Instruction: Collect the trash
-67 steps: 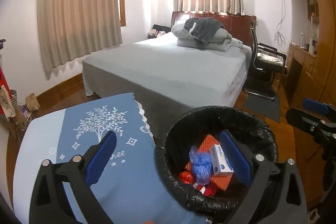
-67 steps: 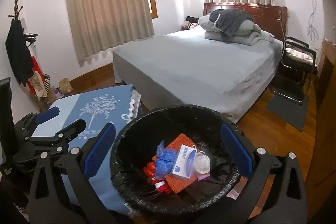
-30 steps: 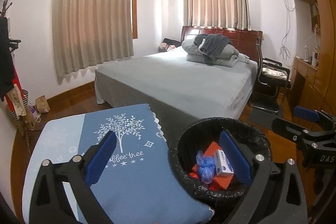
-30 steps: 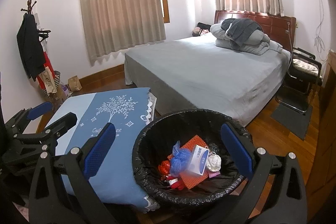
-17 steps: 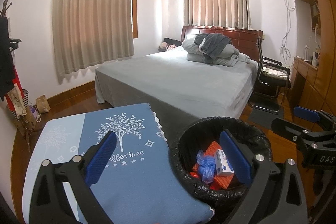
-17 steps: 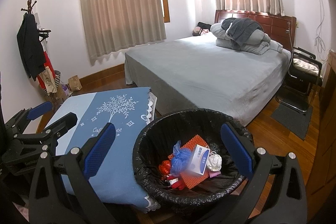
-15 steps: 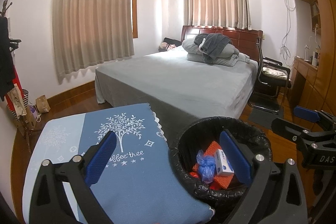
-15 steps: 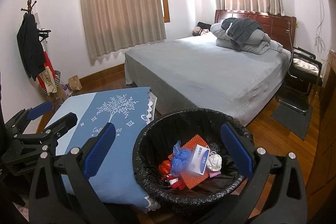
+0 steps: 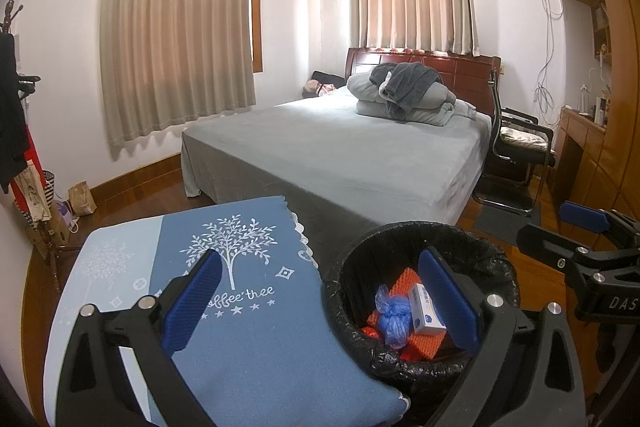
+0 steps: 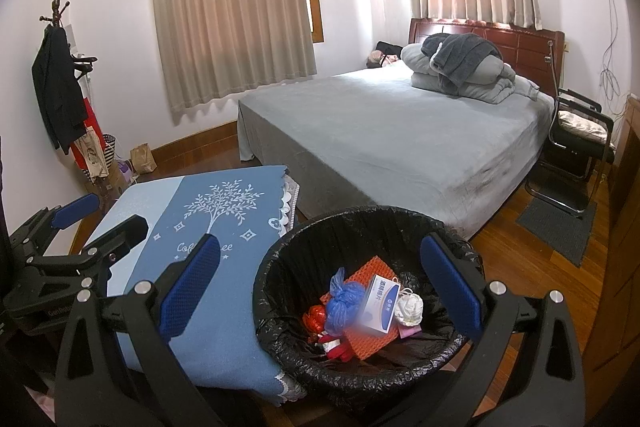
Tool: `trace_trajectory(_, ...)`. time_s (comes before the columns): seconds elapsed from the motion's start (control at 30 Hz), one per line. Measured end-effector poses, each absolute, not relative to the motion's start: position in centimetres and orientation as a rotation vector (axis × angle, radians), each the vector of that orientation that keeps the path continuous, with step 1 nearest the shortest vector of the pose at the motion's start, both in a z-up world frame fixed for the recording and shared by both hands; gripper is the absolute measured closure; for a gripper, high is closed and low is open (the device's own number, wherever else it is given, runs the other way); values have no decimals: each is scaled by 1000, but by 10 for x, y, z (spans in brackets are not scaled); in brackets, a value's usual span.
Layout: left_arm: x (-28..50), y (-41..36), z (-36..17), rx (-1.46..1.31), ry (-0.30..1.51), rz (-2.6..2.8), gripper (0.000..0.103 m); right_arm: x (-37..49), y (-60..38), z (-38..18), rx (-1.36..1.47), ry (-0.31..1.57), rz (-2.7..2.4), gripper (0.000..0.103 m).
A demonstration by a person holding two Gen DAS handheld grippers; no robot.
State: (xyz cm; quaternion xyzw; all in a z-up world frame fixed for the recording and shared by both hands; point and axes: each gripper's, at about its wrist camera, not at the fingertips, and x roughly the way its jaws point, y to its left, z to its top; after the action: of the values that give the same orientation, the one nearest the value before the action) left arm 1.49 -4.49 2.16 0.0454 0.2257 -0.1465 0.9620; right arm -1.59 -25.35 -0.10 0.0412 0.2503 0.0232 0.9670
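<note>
Left gripper [image 9: 316, 297] wide apart, bin [image 9: 496, 259] partly hidden behind it

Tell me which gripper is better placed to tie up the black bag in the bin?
Probably the right gripper: it is open and faces straight into the trash bin. The left gripper, also open, points mostly at the blue tablecloth.
</note>
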Motion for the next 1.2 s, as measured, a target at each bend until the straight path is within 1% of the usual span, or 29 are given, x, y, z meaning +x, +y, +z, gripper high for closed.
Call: trace_trajectory(1.2,15,-46,25,93,460,-297,6,-15,-253,0,83,508,47,5)
